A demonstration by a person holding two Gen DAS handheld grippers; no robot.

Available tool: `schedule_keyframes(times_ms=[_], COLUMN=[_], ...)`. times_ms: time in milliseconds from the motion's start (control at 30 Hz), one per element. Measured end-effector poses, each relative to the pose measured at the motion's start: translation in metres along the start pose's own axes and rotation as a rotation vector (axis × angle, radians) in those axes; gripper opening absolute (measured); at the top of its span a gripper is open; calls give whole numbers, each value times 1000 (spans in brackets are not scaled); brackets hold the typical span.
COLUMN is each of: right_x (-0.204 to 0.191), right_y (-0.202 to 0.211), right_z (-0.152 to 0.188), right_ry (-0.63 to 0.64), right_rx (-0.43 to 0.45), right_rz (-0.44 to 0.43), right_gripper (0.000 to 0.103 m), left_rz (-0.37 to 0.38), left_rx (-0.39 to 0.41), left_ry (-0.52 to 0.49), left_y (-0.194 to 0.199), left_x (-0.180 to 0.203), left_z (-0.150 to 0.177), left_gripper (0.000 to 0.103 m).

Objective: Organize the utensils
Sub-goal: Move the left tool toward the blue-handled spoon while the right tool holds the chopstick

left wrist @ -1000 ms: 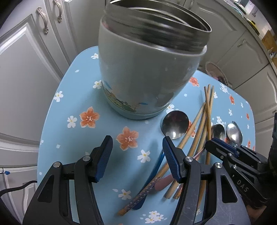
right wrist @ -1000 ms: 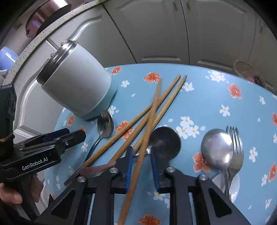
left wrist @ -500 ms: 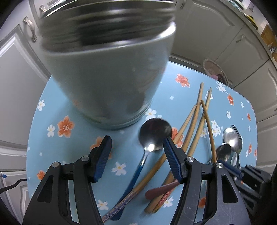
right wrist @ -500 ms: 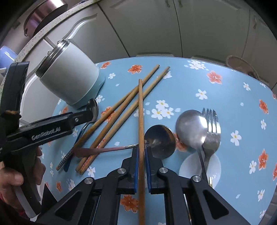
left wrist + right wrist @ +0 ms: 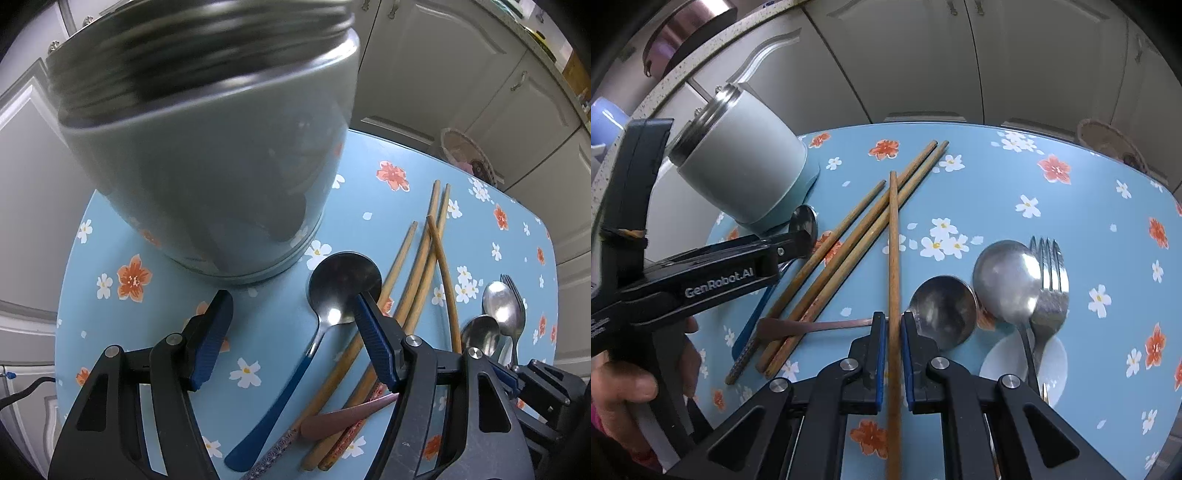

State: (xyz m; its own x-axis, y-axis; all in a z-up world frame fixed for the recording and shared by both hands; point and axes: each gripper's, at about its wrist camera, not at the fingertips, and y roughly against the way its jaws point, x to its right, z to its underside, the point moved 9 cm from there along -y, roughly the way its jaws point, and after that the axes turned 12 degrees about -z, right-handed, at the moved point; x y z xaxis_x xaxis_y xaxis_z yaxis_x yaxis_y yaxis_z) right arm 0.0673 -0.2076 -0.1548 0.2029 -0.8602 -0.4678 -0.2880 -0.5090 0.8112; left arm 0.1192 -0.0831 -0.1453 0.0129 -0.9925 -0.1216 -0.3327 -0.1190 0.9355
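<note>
The right gripper (image 5: 893, 325) is clamping a single wooden chopstick (image 5: 893, 236) between its blue jaws, the stick running straight forward over the blue flowered worktop (image 5: 1071, 221) and crossing the three other chopsticks (image 5: 849, 251) lying there at a slant. Just right of those jaws, a small steel spoon (image 5: 942, 310) is lying bowl-up, touching a larger spoon (image 5: 1004, 277), which is overlapping a fork (image 5: 1051, 280). The left gripper (image 5: 291, 332) is hovering with its jaws spread wide and nothing between them, facing the grey steel-rimmed container (image 5: 207, 147) standing upright at the worktop's far left. A blue-handled spoon (image 5: 325, 314) is lying just in front of the container, its bowl beside the left gripper's right-hand finger. A slim reddish handle (image 5: 347, 417) is resting across the lower ends of the loose chopsticks.
</note>
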Motion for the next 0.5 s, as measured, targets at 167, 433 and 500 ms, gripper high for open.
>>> schedule_keyframes(times_ms=[167, 433, 500], right_x=[10, 31, 35], right_y=[7, 25, 28], right_z=[3, 14, 15], right_ry=[-19, -24, -24], right_rx=[13, 0, -3], right_rz=[30, 101, 110], right_gripper=[7, 7, 7], left_rz=[-1, 21, 13], left_rx=[7, -12, -13], left_ry=[-1, -9, 4], left_y=[0, 5, 5], left_x=[5, 7, -1], left_z=[9, 26, 26], left_gripper=[68, 68, 68])
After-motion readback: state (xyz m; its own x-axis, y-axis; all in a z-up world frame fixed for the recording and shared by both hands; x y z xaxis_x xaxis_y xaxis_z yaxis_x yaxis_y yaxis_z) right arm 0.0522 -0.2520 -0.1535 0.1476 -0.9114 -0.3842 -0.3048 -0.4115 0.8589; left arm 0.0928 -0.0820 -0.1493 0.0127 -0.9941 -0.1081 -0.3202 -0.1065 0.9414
